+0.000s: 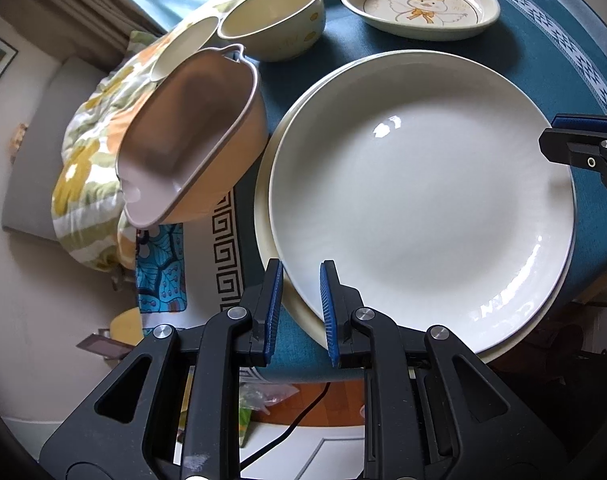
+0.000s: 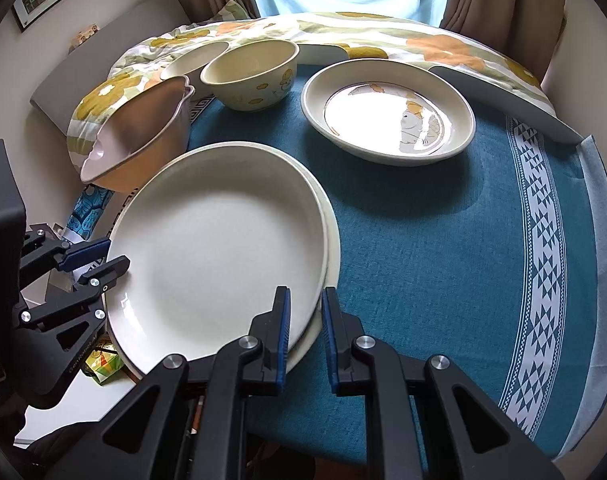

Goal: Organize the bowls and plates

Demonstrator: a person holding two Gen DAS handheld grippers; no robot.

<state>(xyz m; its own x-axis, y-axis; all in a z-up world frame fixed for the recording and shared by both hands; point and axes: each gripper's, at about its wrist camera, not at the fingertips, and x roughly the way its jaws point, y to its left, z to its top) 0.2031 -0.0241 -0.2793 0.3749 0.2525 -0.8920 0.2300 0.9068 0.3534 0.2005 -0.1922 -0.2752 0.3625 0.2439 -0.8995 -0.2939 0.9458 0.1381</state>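
The desk, covered w/ a teal woven cloth w/ white patterned border, carries all the crockery. Largest is the big round white ceramic plate, held tilted just above a cream plate of similar size lying under it near the desk's near edge. It is gripped at opposite rims: left hand-held gripper clenched on its near-left rim, right hand-held gripper clenched on the right rim. Beyond lie a cream oval dish w/ duck print, a peach heart-shaped bowl tipped on its side and a cream round bowl w/ yellow motifs. Step in hand appears to be stacking white plate onto cream one; next move prob. calls for level lowering, rims centred, then both grips released together.
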